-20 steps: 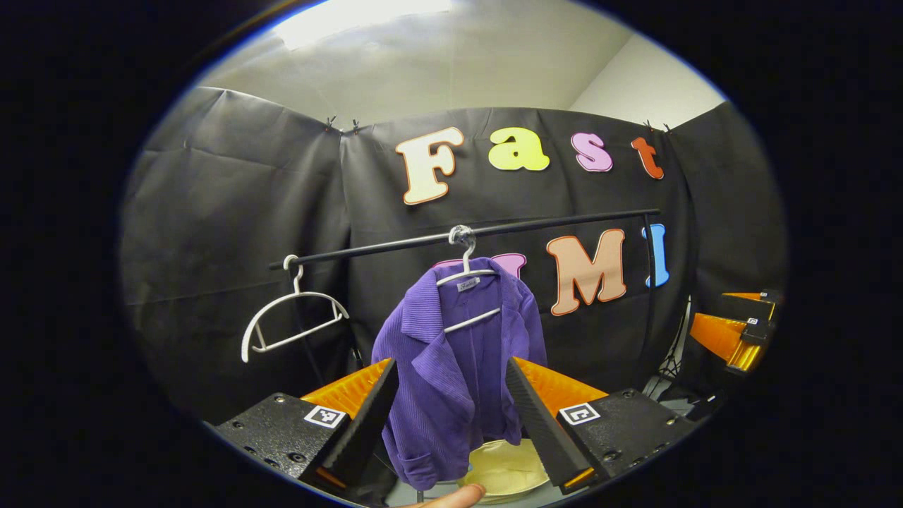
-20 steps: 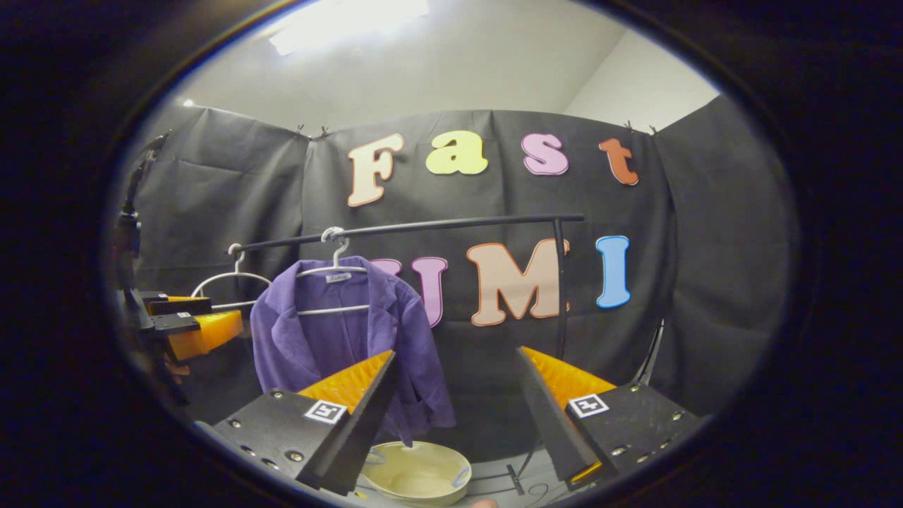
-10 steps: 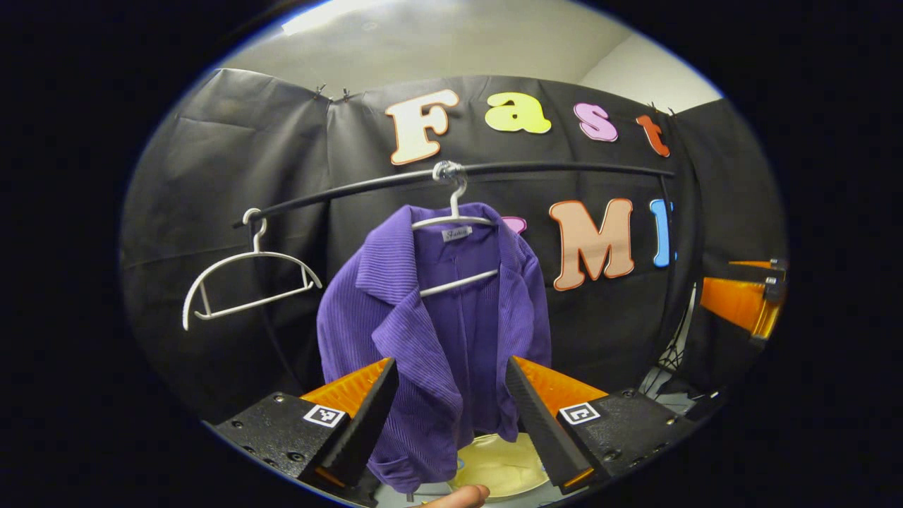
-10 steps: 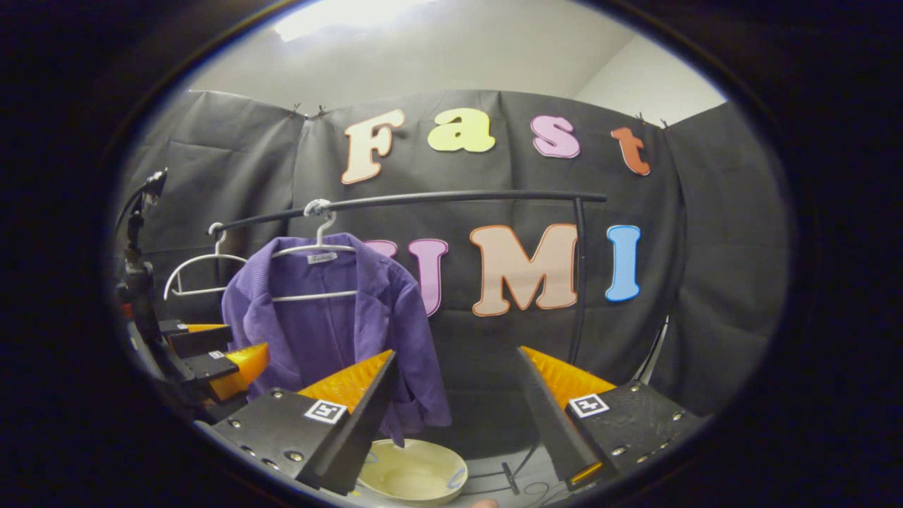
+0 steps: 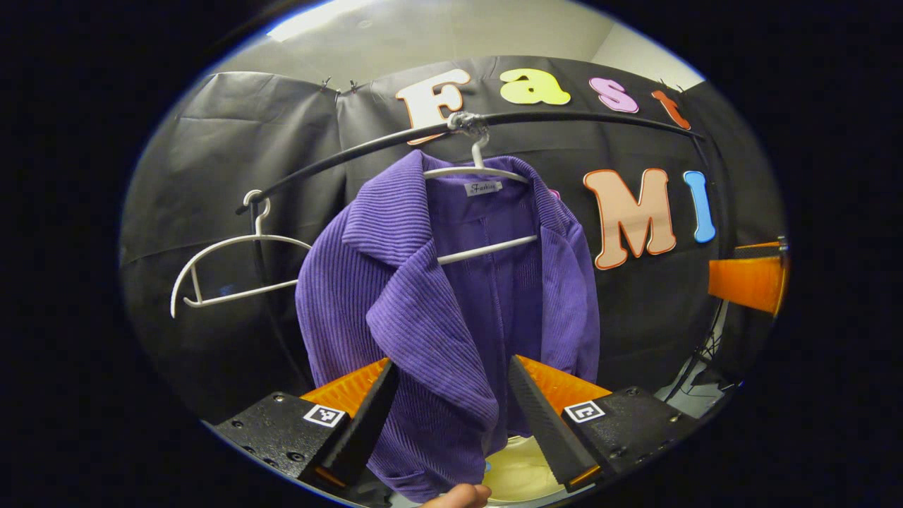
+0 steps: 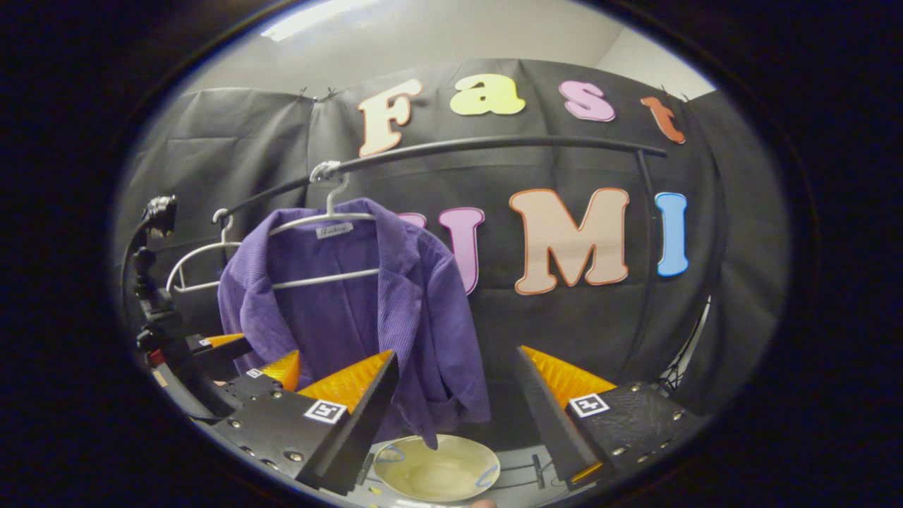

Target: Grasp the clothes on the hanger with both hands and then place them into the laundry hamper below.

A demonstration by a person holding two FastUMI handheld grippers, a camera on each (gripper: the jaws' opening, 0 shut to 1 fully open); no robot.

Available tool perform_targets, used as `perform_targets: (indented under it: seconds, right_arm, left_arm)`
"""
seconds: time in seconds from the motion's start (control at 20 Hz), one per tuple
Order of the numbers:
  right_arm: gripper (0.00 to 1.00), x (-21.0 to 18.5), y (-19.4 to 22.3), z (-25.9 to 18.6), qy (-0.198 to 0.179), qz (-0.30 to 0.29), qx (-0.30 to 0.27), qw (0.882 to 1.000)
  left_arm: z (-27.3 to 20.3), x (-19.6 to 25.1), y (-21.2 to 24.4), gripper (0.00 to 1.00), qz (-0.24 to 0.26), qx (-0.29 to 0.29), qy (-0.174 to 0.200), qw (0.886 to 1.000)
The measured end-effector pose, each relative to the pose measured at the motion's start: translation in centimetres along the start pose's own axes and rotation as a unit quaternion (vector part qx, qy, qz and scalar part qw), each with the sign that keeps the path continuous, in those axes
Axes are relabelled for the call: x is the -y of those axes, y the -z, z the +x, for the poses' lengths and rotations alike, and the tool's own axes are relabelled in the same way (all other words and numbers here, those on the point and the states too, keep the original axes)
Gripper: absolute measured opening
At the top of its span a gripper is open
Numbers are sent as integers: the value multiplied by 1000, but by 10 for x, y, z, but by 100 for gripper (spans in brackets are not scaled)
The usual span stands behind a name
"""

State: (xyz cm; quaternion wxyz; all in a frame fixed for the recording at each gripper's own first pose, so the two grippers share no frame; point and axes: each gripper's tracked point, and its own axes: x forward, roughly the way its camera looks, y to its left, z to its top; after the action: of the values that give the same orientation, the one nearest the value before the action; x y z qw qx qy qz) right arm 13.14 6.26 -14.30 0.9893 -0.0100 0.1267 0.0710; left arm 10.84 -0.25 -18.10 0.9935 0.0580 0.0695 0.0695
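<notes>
purple jacket (image 5: 451, 296) on hanger (image 5: 480, 212) | left gripper (image 5: 451, 416) jaws spread, jacket between | right gripper (image 6: 455, 416) jaws spread, empty

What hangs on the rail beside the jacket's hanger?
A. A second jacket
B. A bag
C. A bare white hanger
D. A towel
C: a bare white hanger hooks on the rail beside the purple jacket, with nothing draped on it.

Two hangers (image 5: 487, 212) (image 5: 226, 271), one jacket (image 5: 451, 317), one hamper (image 6: 434, 476).
</notes>
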Motion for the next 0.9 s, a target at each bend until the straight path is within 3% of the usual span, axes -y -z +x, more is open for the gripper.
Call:
perform_targets:
  seconds: [0.2, 0.45, 0.55, 0.7, 0.9]
  right_arm:
    - [99, -28, 13, 49, -34, 0, -23, 999]
    - [99, -65, 2, 110, -63, 3, -17, 998]
    - [99, -70, 3, 133, -58, 3, -18, 998]
    - [99, -66, 2, 160, -24, 29, -19, 999]
    - [99, -84, 6, 182, -31, 60, -24, 997]
  left_arm:
    - [24, -12, 4, 99, 18, -5, -47, 999]
    - [32, -20, -4, 93, -24, -3, -57, 998]
    - [35, -22, -4, 92, -22, -10, -61, 998]
    - [38, -25, -4, 92, -16, -11, -66, 998]
    - [38, -25, -5, 87, -15, -9, -53, 998]
